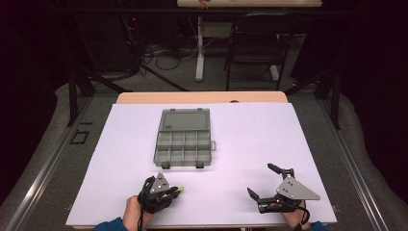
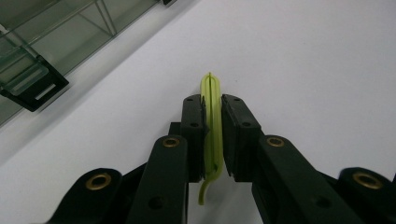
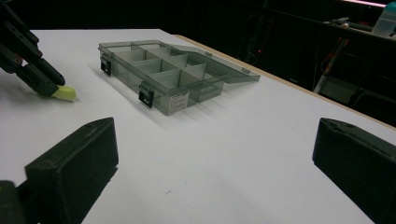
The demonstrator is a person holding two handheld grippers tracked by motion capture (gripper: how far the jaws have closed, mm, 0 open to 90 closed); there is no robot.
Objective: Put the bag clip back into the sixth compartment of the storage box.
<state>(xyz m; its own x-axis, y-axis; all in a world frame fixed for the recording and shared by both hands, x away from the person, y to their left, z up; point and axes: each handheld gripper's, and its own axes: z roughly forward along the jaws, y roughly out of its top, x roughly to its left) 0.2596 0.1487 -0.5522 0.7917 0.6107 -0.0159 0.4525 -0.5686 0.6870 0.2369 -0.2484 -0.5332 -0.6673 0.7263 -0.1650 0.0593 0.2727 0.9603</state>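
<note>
The left gripper [image 2: 212,135] had its two black jaws pressed together on a thin yellow-green plastic strip [image 2: 211,121], which stood on edge between the pads; one end poked out past the fingertips and a short curled tail hung out behind them. In the high view this gripper [image 1: 174,191] sat just in front of the grey translucent plastic compartment box [image 1: 185,144], toward its left corner, the strip's tip [image 1: 179,189] low over the white table sheet [image 1: 250,139]. The right gripper [image 1: 262,180] lay well to the right of the box, its jaws spread wide and holding nothing.

Judging by the open lid and bare compartments, the step in hand was probably carrying the strip to the box. Doing it well would mean keeping the pinch firm, since the strip is slim and could pivot, then lifting clear of the front wall and latches before lowering into one cell.

The strip's long axis ran along the jaws, pointing rightward, roughly along the box's front edge rather than at it.
</note>
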